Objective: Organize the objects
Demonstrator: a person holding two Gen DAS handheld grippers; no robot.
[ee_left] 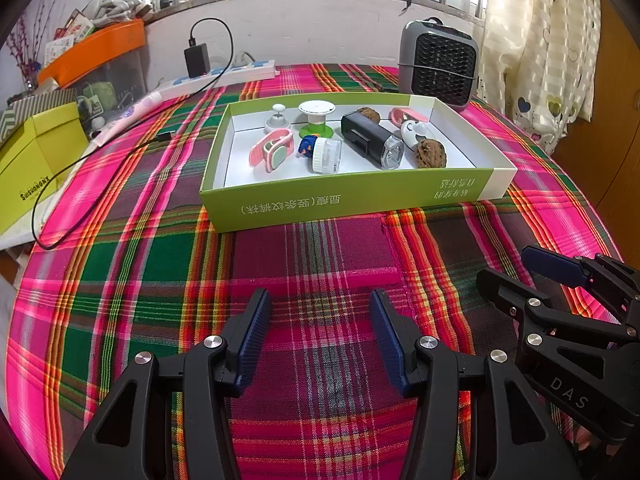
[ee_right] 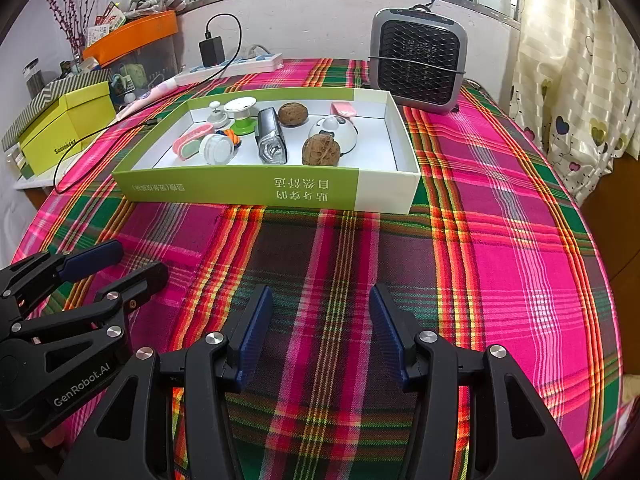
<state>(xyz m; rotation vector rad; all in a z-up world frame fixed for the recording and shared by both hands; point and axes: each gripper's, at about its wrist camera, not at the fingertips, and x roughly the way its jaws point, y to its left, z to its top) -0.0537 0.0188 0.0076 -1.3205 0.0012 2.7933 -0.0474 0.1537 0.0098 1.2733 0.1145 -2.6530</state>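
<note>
Both tools rest low over the near part of the plaid-covered surface [ee_left: 328, 264], side by side. We see the left tool [ee_left: 320, 340] with its blue pads spread and nothing between them, and the right tool [ee_right: 320, 336] likewise spread and empty. We judge that they sit back from the work because no loose item lies on the cloth before them.

Farther off, the green-and-white box [ee_right: 248, 192] sits across the middle of the surface and holds every small object. Along its near side lie a pink-and-green clip [ee_left: 270, 154], a clear jar with a white cap [ee_left: 326, 155], a black flashlight [ee_left: 370, 140] and a brown walnut [ee_right: 321, 151]. A second walnut [ee_right: 293, 114], a white dome [ee_right: 334, 130] and a green-based spool [ee_left: 316, 118] lie nearer the far wall. A grey heater [ee_right: 418, 60] stands beyond, to the right.
</note>
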